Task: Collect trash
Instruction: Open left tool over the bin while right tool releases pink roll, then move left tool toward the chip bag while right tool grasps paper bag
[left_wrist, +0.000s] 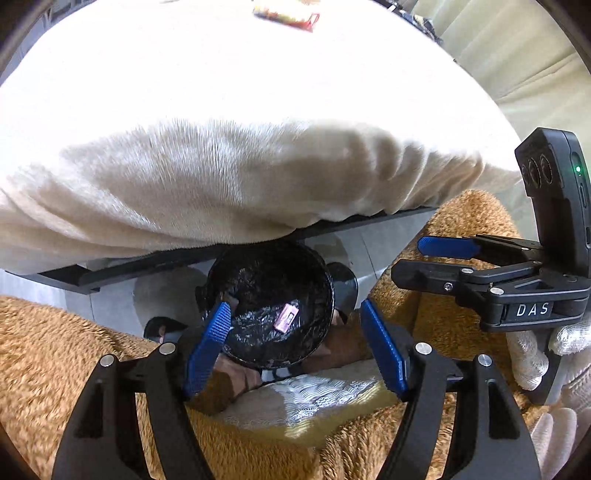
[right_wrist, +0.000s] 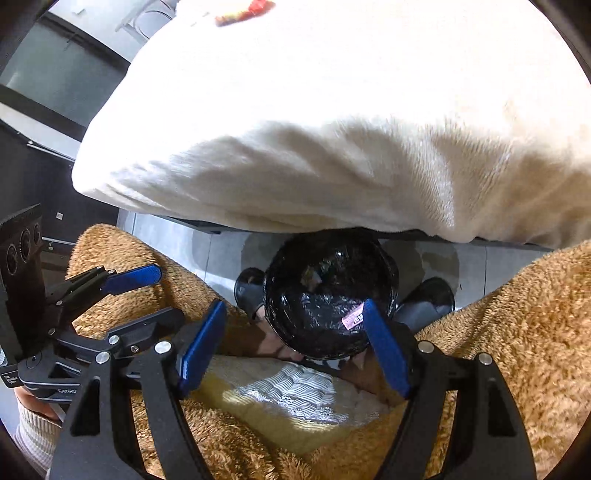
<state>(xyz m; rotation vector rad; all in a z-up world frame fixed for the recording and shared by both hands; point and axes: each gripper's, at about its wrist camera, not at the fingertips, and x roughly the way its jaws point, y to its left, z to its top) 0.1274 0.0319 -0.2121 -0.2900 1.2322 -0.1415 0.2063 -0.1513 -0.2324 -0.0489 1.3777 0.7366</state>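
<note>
Bin: the black-lined trash bin (left_wrist: 269, 306) stands on the floor below you, between your knees and partly under the edge of the surface.
Already collected: a small pink wrapper (left_wrist: 286, 319) lies inside on the black liner, near the rim closest to you; the right wrist view shows it too, along with a crumpled scrap deeper in. So at least some trash is in.
Left to collect: a red and yellow wrapper (left_wrist: 286, 13) lies on the white plush cover of the surface (left_wrist: 258, 92), at the far side, well apart from both tools. I judge this to be the next item, though other trash could lie outside both views.
Your left gripper (left_wrist: 295, 347): the fingers are spread wide with nothing between them, held above the bin.
Your right gripper (right_wrist: 295, 347): its fingers are likewise parted and empty, also over the bin; from the left wrist view you can see it just beside the left one.
Progress: partly done, by my reading. Both tools are free, so you are placed to reach up over the surface edge for the far wrapper.
Watch: the soft cover may bunch under the fingers when you pinch a flat wrapper.
</note>
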